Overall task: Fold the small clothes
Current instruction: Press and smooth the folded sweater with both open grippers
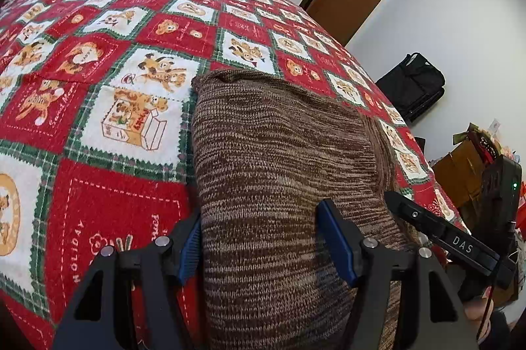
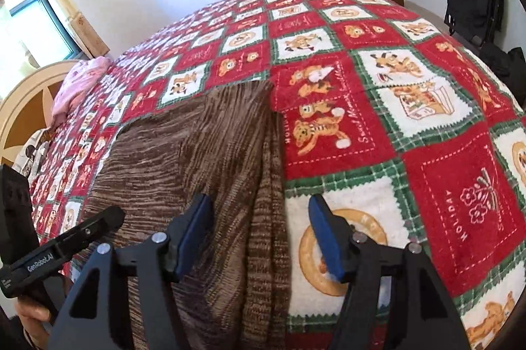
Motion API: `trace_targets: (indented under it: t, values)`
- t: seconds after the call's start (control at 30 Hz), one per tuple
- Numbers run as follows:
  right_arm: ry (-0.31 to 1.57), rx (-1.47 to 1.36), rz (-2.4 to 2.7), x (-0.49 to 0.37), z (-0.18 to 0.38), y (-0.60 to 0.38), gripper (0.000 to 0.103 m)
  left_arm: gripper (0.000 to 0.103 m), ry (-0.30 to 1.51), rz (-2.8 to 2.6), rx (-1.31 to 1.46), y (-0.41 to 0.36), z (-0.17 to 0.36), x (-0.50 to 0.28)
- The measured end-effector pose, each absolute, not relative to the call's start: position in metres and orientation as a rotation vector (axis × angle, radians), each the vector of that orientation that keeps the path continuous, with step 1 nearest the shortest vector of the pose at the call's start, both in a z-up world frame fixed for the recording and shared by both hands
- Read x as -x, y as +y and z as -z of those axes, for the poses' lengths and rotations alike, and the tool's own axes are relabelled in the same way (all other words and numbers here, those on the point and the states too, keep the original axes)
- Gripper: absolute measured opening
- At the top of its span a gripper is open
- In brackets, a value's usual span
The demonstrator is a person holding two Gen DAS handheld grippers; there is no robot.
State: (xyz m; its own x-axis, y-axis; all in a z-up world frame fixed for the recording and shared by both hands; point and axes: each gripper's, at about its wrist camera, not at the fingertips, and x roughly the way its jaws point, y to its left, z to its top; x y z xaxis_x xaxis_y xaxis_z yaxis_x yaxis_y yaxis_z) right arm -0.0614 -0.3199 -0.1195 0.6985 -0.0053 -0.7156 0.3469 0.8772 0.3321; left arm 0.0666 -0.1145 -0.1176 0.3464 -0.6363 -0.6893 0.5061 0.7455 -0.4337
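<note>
Brown knit garment (image 1: 279, 172) on "HOLIDAY" blanket (image 2: 460, 208) — "DAS" right gripper (image 2: 261, 235), "GenRobot.AI" left gripper (image 1: 259, 241), both agape.

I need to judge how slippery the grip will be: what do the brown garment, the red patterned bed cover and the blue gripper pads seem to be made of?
Brown marled garment: knitted yarn, probably wool or acrylic; rows of stitches show, matte.
Red, white and green bear-print bed cover: fuzzy, fleece-like cloth; soft nap blurs the print.
Blue pads: likely ribbed rubber or plastic; fine grooves show, dull finish.

bright daylight | window (image 2: 29, 11) glare | sharp | fisheye-bent edges
</note>
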Motion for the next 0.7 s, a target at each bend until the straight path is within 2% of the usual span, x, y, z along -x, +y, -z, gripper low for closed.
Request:
trace_targets:
  t: [0.43,0.47,0.5,0.57,0.7]
  values:
    - [0.784,-0.489,0.161,0.048,0.119,-0.321,0.066,0.066,0.996,0.762,0.112,-0.121,0.116,-0.073]
    - [0.796,-0.463,0.162,0.045,0.118,-0.317,0.062,0.066,1.004,0.766,0.088,-0.123,0.116,-0.074]
    - [0.801,-0.452,0.157,0.044,0.118,-0.315,0.053,0.066,1.017,0.770,0.076,-0.124,0.115,-0.076]
    - [0.808,-0.452,0.125,0.041,0.117,-0.313,0.043,0.065,1.040,0.773,0.084,-0.124,0.115,-0.079]
    - [0.799,-0.489,0.089,0.042,0.120,-0.316,0.041,0.065,1.041,0.778,0.049,-0.128,0.115,-0.079]
